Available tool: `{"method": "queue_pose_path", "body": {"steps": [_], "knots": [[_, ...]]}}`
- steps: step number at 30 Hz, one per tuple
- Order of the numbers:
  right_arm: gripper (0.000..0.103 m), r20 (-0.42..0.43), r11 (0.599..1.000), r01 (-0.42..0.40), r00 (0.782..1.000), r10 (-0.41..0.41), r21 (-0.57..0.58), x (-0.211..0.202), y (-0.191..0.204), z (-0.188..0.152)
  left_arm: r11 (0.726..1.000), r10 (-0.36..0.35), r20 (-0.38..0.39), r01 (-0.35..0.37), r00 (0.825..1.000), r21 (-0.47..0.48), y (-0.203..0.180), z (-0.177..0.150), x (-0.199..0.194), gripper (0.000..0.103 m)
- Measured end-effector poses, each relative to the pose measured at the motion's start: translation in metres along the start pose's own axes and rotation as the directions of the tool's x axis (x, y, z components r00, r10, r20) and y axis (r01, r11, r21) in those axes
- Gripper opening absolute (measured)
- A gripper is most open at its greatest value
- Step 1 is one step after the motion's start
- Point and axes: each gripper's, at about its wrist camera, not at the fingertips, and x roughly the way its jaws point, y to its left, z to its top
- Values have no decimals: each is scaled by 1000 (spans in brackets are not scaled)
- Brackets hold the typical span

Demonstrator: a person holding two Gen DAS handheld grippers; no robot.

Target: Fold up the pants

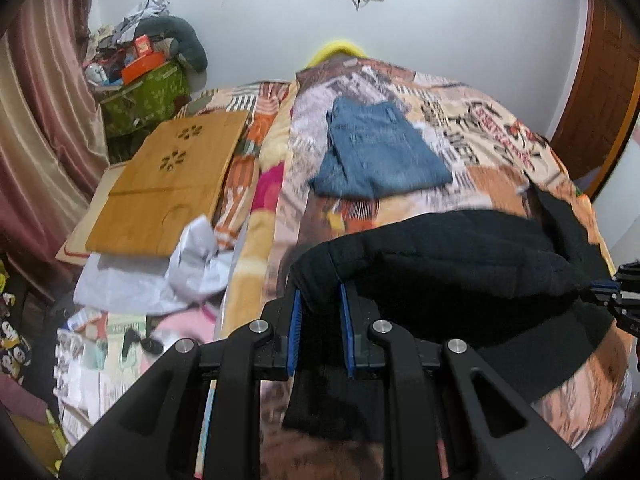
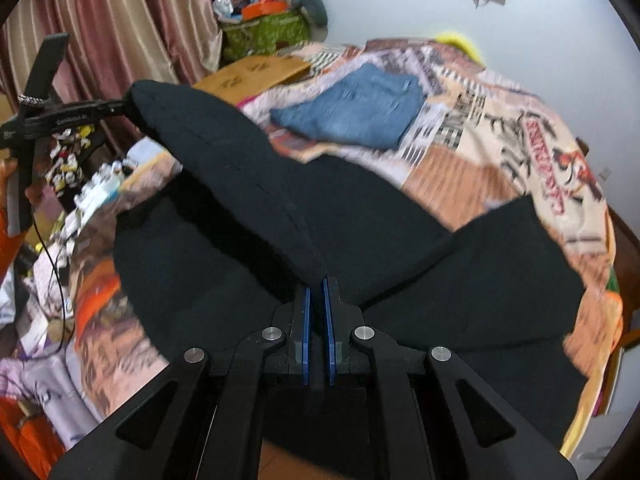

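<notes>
Sagging darkly between both grippers' clenched jaws, the black pants drape over the patterned bedspread.

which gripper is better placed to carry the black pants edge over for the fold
Right, marginally. Both grip the black pants, but the right gripper pinches a thin edge, while the left gripper holds a bulkier bunch beside the clutter.

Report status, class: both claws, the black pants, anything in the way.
Left claw and right claw shut on black pants, edge lifted off the bed. Folded jeans lie beyond, apart. Nothing in the way.
</notes>
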Motion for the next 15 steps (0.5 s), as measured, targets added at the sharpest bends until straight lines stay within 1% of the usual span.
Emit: {"method": "queue_pose_path", "body": {"steps": [2, 6, 7, 8, 10, 13, 15], "knots": [[6, -10, 1000, -3, 1000, 3, -1, 2, 6, -10, 1000, 0, -19, 0, 1000, -8, 1, -14, 0, 17], [6, -12, 999, -29, 999, 29, 30, 4, 7, -21, 1000, 4, -91, -5, 996, -17, 0, -47, 9, 18], [6, -14, 999, -30, 999, 30, 35, 5, 10, -23, 1000, -5, -128, 2, 992, -25, -1, -57, 15, 18], [6, -15, 999, -33, 999, 33, 40, 5, 10, -25, 1000, -3, -150, -2, 989, -30, -1, -63, 18, 18], [6, -11, 998, -43, 999, 43, 51, 3, 11, -28, 999, 15, -190, -22, 982, -35, -1, -76, 25, 17], [6, -13, 994, -67, 998, 68, 87, -1, 8, -28, 999, 13, -210, -23, 978, -44, 3, -79, 23, 17], [6, -11, 990, -83, 996, 85, 115, -6, 4, -28, 999, 15, -186, -25, 982, -47, 6, -74, 15, 18]]}}
